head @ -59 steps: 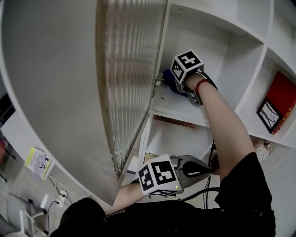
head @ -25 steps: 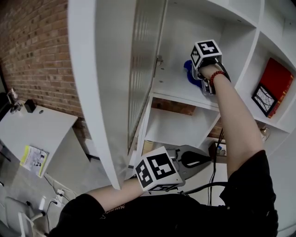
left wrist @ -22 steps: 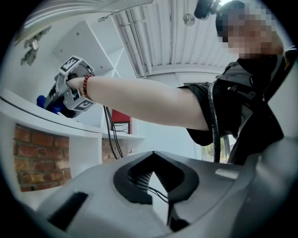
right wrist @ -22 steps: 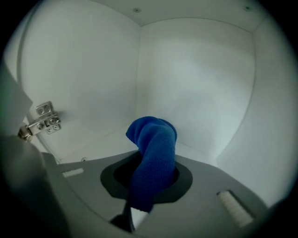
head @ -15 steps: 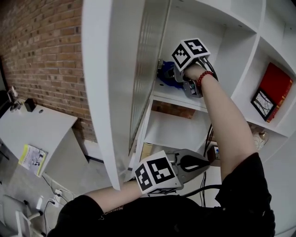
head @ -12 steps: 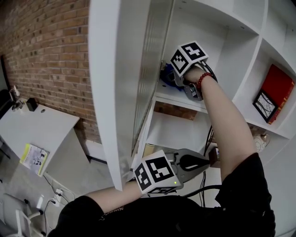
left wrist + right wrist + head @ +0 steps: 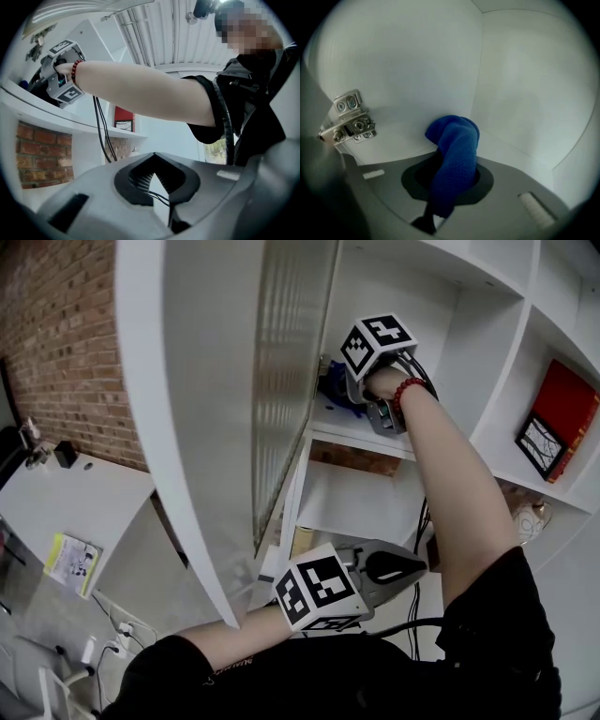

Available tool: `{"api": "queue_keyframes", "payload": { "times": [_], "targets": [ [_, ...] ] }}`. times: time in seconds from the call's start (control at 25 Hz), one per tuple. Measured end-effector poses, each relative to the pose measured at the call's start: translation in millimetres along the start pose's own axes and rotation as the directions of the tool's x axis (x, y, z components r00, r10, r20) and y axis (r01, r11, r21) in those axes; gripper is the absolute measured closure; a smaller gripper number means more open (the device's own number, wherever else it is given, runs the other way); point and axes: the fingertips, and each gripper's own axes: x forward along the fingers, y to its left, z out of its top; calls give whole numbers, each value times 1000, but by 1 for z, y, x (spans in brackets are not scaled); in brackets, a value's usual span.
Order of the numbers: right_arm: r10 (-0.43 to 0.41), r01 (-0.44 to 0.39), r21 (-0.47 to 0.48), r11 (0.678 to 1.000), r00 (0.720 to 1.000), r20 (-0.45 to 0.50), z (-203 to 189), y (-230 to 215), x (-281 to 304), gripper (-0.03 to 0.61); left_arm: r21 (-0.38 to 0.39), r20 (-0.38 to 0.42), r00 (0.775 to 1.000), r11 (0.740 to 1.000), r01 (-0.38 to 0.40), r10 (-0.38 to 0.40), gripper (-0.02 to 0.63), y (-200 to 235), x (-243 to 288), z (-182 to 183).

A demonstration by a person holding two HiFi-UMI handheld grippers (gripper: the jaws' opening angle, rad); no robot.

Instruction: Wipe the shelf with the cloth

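Poking from the right claw (image 7: 450, 180), blue cloth (image 7: 457, 140).

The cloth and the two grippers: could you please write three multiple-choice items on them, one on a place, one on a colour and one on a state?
1. Where is the cloth?
A. in a bucket
B. in the right gripper, inside a shelf compartment
C. on a chair

2. What colour is the cloth?
A. yellow
B. white
C. blue

3. How do the jaws of the left gripper stand?
A. together, with nothing between them
B. wide apart
C. clamped on a sponge

Answers:
1 B: the right gripper view shows the cloth pinched between that gripper's jaws, with white shelf walls and a door hinge just ahead.
2 C: both the head view and the right gripper view show it as deep blue.
3 A: the left gripper view shows the tips meeting, with nothing held between them.
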Motion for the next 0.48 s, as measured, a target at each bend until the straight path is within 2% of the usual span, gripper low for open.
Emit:
{"api": "queue_keyframes", "payload": {
  "times": [0.24, 0.48],
  "targets": [
    [-42, 42, 3, 999, 999, 9, 0, -7, -4, 525, -5, 6, 1000, 1000, -30, 30, 611, 4, -1, 1],
    [-95, 95, 23, 995, 995, 10, -14, -26, -13, 525, -12, -11, 1000, 1000, -18, 18, 611, -5, 2, -5]
  ]
}}
